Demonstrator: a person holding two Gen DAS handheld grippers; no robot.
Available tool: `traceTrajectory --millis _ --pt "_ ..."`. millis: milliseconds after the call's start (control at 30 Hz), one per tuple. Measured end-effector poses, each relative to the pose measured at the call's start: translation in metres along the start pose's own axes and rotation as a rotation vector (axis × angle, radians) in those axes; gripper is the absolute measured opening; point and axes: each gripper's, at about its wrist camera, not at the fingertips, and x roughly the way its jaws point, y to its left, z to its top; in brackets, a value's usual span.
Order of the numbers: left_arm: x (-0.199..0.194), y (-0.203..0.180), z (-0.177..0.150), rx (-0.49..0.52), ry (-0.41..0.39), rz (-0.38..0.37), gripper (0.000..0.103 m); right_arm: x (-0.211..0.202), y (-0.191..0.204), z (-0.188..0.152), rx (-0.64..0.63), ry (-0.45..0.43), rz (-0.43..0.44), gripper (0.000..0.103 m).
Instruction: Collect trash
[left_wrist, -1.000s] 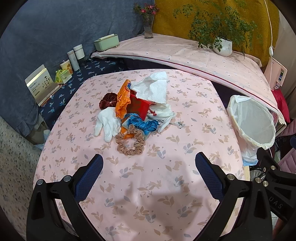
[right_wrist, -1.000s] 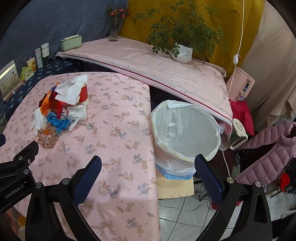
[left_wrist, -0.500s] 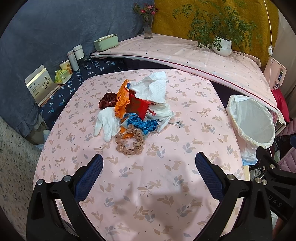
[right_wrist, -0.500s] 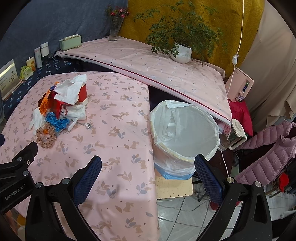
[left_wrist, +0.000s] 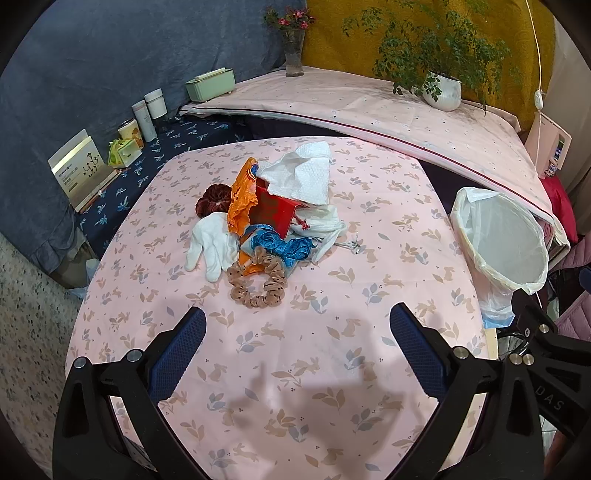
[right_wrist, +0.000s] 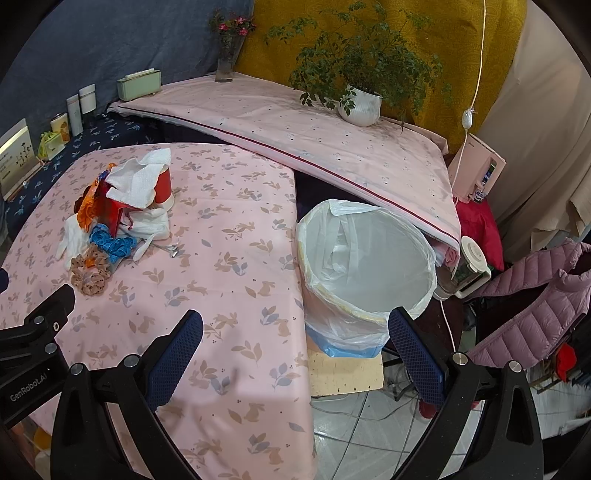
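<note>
A heap of trash lies mid-table: a white paper towel (left_wrist: 303, 175) over a red box (left_wrist: 275, 212), an orange wrapper (left_wrist: 242, 197), a white glove (left_wrist: 212, 242), blue ribbon (left_wrist: 277, 247), a tan scrunchie (left_wrist: 258, 282) and a dark red scrunchie (left_wrist: 212, 199). In the right wrist view the same heap (right_wrist: 122, 210) sits far left, with a red cup (right_wrist: 163, 183) behind it. The white-lined trash bin (left_wrist: 502, 243) (right_wrist: 365, 266) stands beside the table's right edge. My left gripper (left_wrist: 297, 336) hovers open above the cloth, short of the heap. My right gripper (right_wrist: 295, 339) hangs open near the bin's front rim.
The pink leaf-print tablecloth (left_wrist: 295, 369) covers the table. Behind it runs a pink-covered shelf (left_wrist: 369, 110) with a potted plant (left_wrist: 441, 88), a vase (left_wrist: 293, 55) and a green box (left_wrist: 210, 85). Jars and a card stand (left_wrist: 79, 166) line the left. A pink jacket (right_wrist: 535, 302) lies right.
Both grippers have drifted only slightly; the view barely shifts. Nothing on the table has moved.
</note>
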Motion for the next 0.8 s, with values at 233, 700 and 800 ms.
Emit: traceTrajectory --millis 233,700,800 --pt "-0.0001 0.0 0.0 0.001 0.0 -0.001 0.095 -0.0001 0.0005 0.0 -0.001 0.0 -0.001 0.096" --pt "0.0 0.0 0.0 0.001 0.0 0.0 0.095 -0.0001 0.0002 -0.0001 -0.002 -0.001 -0.004 0.096" --pt "0.0001 0.0 0.0 0.001 0.001 0.0 0.095 -0.0006 -0.0018 -0.0014 -0.002 -0.001 -0.005 0.096"
